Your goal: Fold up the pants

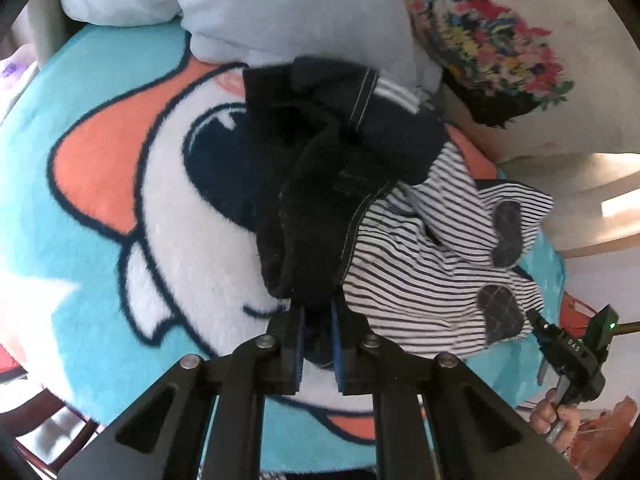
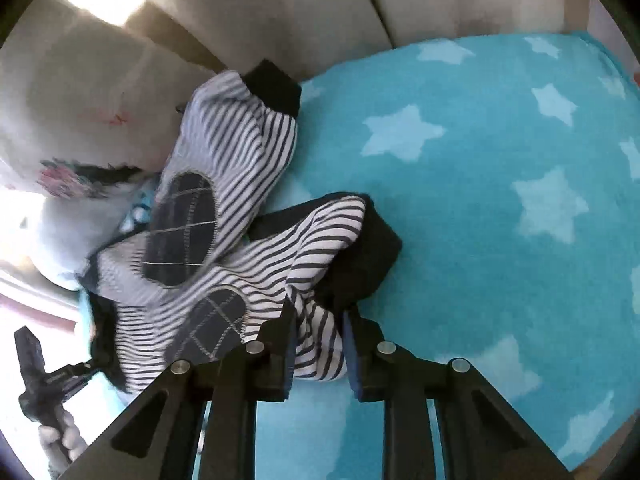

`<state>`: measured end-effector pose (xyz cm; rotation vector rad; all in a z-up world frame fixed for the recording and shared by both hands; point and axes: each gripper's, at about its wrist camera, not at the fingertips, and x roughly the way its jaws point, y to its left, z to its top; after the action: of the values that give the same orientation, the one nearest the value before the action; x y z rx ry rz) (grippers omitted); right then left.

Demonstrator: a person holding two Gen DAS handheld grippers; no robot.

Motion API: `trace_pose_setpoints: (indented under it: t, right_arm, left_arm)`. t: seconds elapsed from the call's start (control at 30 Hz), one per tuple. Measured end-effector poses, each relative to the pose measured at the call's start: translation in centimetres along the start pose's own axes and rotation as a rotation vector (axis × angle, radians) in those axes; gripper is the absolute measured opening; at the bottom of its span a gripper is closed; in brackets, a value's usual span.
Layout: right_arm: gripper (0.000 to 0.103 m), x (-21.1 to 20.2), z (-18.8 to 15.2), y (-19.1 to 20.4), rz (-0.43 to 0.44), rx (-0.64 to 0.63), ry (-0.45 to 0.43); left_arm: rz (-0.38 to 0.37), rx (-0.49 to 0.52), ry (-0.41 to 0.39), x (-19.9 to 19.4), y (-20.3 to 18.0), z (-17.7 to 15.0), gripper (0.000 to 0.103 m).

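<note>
The pants [image 1: 420, 256] are white with thin dark stripes, dark knee patches, a dark navy waistband and dark cuffs. They lie bunched on a turquoise blanket [image 1: 80, 280]. My left gripper [image 1: 318, 320] is shut on the dark waist part [image 1: 312, 208]. The right gripper [image 1: 568, 344] shows at the far right of the left wrist view, at the striped leg end. In the right wrist view my right gripper [image 2: 320, 332] is shut on a striped leg [image 2: 316, 280] near its dark cuff [image 2: 360, 256]. The other leg [image 2: 240, 140] stretches away. The left gripper [image 2: 44, 376] shows at lower left.
The blanket [image 2: 500, 200] has pale stars and a cartoon face [image 1: 180, 184]. A pale blue pillow [image 1: 280, 12] and a floral cushion [image 1: 488, 40] lie behind the pants. A beige sofa back [image 2: 280, 4] rises beyond the blanket.
</note>
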<state>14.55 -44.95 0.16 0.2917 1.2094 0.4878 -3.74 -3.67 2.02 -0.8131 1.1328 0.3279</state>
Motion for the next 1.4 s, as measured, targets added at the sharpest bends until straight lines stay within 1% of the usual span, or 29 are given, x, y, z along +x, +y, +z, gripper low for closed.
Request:
trace_pose_setpoints:
  t: [0.13,0.17,0.23,0.3,0.33,0.4,0.47,0.5,0.57,0.67,0.73,0.77,0.87,0.93,1.07,1.13,1.23,1.3,1.4]
  right_arm:
    - [0.022,-2.2,-1.4,-1.1,0.036,0.029,-0.011]
    - [0.022,-2.5,-1.6,-1.1,0.035,0.034,-0.013]
    - [0.024,-2.6,-1.9,-1.7,0.035,0.05,-0.004]
    - [0.029,-2.2,-2.2,-3.0,-0.019,0.083,0.014]
    - [0.036,-1.8,-2.4,-3.8,-0.04,0.108,0.024]
    - [0.044,-2.1,-2.5,-4.9,-0.007,0.153,0.011]
    - [0.055,-2.9,-2.5,-5.1,-0.024,0.165,-0.019]
    - [0.061,-3.6,-2.5,-5.2,-0.059,0.157,-0.052]
    - [0.062,-4.4,-2.0,-5.2,-0.103,0.145,-0.081]
    - [0.062,-4.7,-1.3,-5.0,-0.118,0.131,-0.106]
    - [0.062,-4.8,-0.5,-4.5,-0.125,0.1,-0.107]
    - [0.062,-4.6,0.0,-4.1,-0.127,0.082,-0.107]
    - [0.062,-4.1,1.5,-2.2,-0.118,0.037,-0.103]
    - [0.062,-3.4,2.6,-0.6,-0.102,0.017,-0.099]
    - [0.064,-2.1,3.9,2.2,-0.076,-0.003,-0.092]
    - [0.067,-1.5,4.2,3.6,-0.064,-0.01,-0.086]
    - [0.068,-0.1,3.9,5.0,-0.057,-0.013,-0.064]
    - [0.069,1.1,3.4,5.3,-0.061,-0.006,-0.038]
    - [0.069,3.0,2.2,5.2,-0.077,0.003,0.012]
  left_arm:
    - [-0.084,-0.051,-0.01,-2.8,1.2,-1.4,0.011]
    - [-0.093,-0.06,-0.012,-3.2,1.6,-1.8,0.011]
    - [-0.085,-0.072,0.002,-2.6,2.1,-2.5,0.011]
    - [-0.049,-0.115,0.042,-1.0,3.2,-3.0,0.012]
    - [-0.045,-0.146,0.056,-0.2,3.4,-3.2,0.012]
    - [-0.07,-0.204,0.072,0.3,4.4,-3.5,0.013]
    - [-0.082,-0.21,0.06,-0.1,4.7,-3.6,0.013]
    - [-0.088,-0.209,0.05,-0.5,4.8,-3.6,0.013]
    - [-0.086,-0.211,0.024,-1.5,5.3,-3.5,0.013]
    - [-0.07,-0.187,0.002,-3.2,5.5,-3.4,0.013]
    - [-0.055,-0.131,-0.016,-4.0,4.6,-2.7,0.014]
    - [-0.051,-0.11,-0.024,-3.9,3.9,-2.3,0.017]
    - [-0.034,-0.026,-0.052,-4.2,1.9,-0.5,0.035]
    - [-0.026,0.005,-0.062,-4.1,0.8,0.8,0.037]
    - [-0.018,0.027,-0.072,-3.5,-0.1,2.3,0.04]
    - [0.026,0.049,-0.085,-3.2,-0.7,2.6,0.042]
    - [0.186,0.129,-0.128,-3.2,-1.8,2.4,0.043]
    - [0.266,0.162,-0.147,-3.1,-2.4,2.2,0.046]
    - [0.326,0.179,-0.152,-3.0,-2.5,1.9,0.05]
